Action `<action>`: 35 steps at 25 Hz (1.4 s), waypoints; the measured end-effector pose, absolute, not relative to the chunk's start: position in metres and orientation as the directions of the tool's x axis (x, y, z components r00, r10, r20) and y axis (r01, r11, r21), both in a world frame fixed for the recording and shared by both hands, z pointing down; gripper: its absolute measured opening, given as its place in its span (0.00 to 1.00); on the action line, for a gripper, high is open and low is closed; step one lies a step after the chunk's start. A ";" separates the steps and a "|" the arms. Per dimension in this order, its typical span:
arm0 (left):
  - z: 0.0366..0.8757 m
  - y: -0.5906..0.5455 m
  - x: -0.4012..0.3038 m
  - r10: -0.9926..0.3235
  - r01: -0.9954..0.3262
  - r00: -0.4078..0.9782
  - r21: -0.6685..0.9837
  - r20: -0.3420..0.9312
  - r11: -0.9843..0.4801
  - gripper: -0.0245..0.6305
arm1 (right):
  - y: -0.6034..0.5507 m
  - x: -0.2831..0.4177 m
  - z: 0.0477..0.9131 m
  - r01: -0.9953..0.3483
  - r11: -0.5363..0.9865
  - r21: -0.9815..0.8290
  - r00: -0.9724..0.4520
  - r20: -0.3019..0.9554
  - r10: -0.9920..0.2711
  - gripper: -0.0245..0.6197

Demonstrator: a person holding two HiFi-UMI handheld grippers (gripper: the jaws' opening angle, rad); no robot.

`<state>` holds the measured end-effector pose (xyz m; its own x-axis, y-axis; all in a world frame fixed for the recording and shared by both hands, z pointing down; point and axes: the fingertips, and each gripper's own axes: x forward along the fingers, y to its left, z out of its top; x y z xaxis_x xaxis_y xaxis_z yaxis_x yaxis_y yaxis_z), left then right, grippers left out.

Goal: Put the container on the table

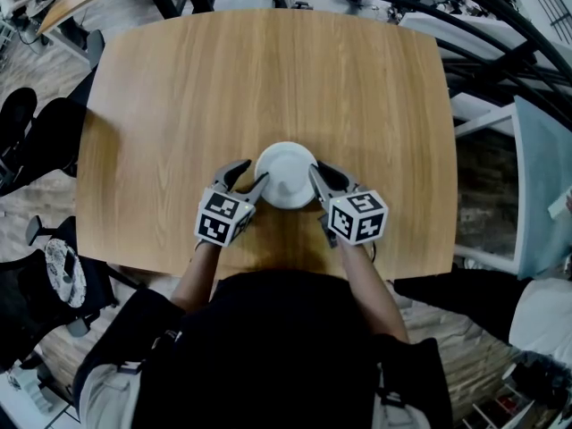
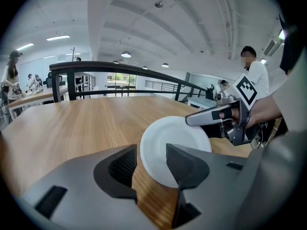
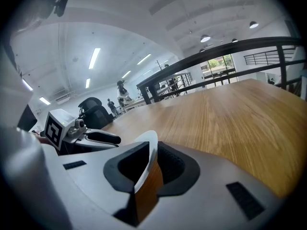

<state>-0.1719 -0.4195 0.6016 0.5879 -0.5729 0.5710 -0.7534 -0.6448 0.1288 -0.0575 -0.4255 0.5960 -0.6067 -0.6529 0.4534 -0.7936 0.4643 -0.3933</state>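
Container (image 3: 151, 140) rim between right gripper (image 3: 152, 152) jaws

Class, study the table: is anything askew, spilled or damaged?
The white container seems tilted, not flat on the table: the right tool pinches its rim, while the left tool stands open at the opposite edge. No spill or damage shows.

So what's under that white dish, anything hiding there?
Only the wooden table shows around and below the white dish. The patch directly beneath it is covered, so nothing can be told of it. The right tongs pinch its rim.
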 end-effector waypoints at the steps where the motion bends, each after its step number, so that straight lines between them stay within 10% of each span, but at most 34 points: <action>1: 0.600 -0.419 -0.173 -0.575 -0.754 0.589 0.130 0.568 -0.644 0.31 | -0.425 -0.058 0.597 -0.795 0.462 -0.393 -0.605 0.457 -0.652 0.13; 10: 0.586 -0.415 -0.173 -0.605 -0.763 0.589 0.122 0.535 -0.635 0.31 | -0.420 -0.046 0.596 -0.816 0.444 -0.371 -0.577 0.469 -0.668 0.25; 16: 0.574 -0.413 -0.175 -0.616 -0.762 0.604 0.139 0.505 -0.633 0.30 | -0.420 -0.049 0.575 -0.816 0.471 -0.334 -0.577 0.426 -0.697 0.10; 21: 0.561 -0.408 -0.176 -0.646 -0.773 0.598 0.131 0.474 -0.620 0.12 | -0.412 -0.053 0.566 -0.800 0.481 -0.359 -0.597 0.392 -0.700 0.09; 35: 0.550 -0.399 -0.180 -0.671 -0.792 0.588 0.153 0.452 -0.591 0.09 | -0.401 -0.060 0.545 -0.784 0.532 -0.319 -0.620 0.365 -0.695 0.09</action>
<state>-0.1795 -0.3989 0.5497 0.5878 -0.6708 0.4523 -0.7921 -0.5910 0.1528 -0.0603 -0.4011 0.5450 -0.6199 -0.6946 0.3649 -0.7842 0.5322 -0.3190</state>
